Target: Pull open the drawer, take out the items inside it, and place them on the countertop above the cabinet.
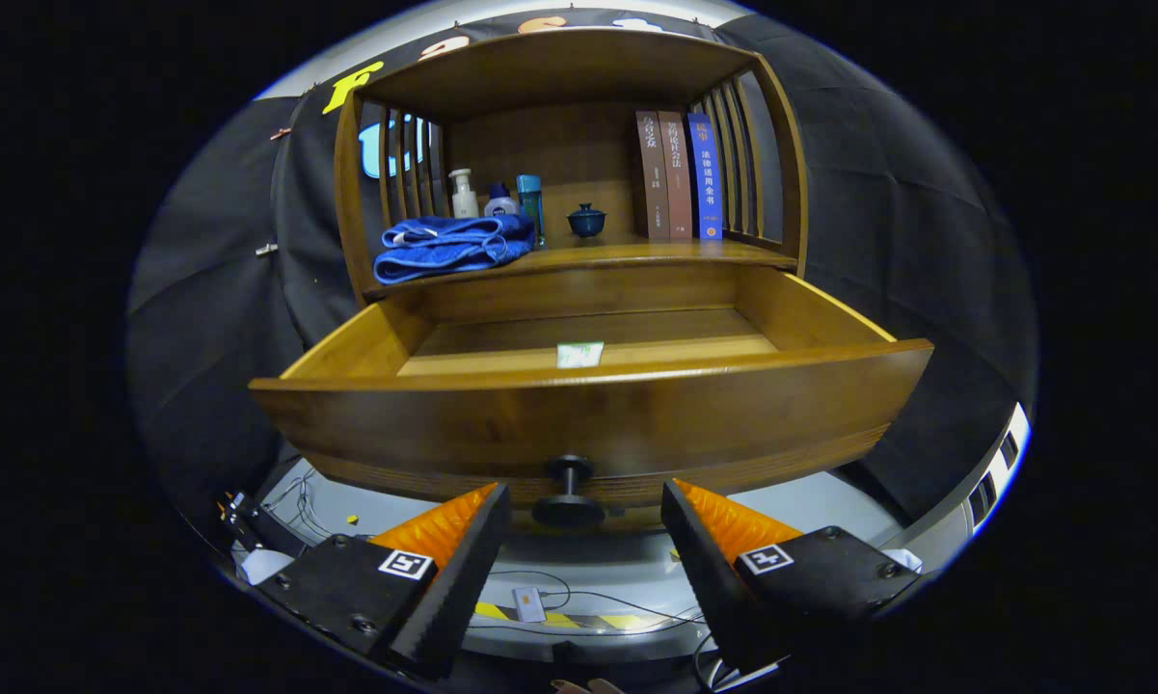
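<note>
With the gripper (pixel 579 525) fingers apart astride the knob (pixel 569 492) at lower centre, reaching in could clip the open drawer (pixel 588 410) front and miss the small card (pixel 579 355).

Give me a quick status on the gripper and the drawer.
Gripper open, fingers either side of the knob, not pressing. Drawer pulled out; small card on its floor. Nothing in the way.

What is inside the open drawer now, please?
Inside the drawer, one small pale flat item lies on the wooden floor near the front. The front panel hides the floor strip just behind it. The gripper is open, its fingers on either side of the knob.
</note>
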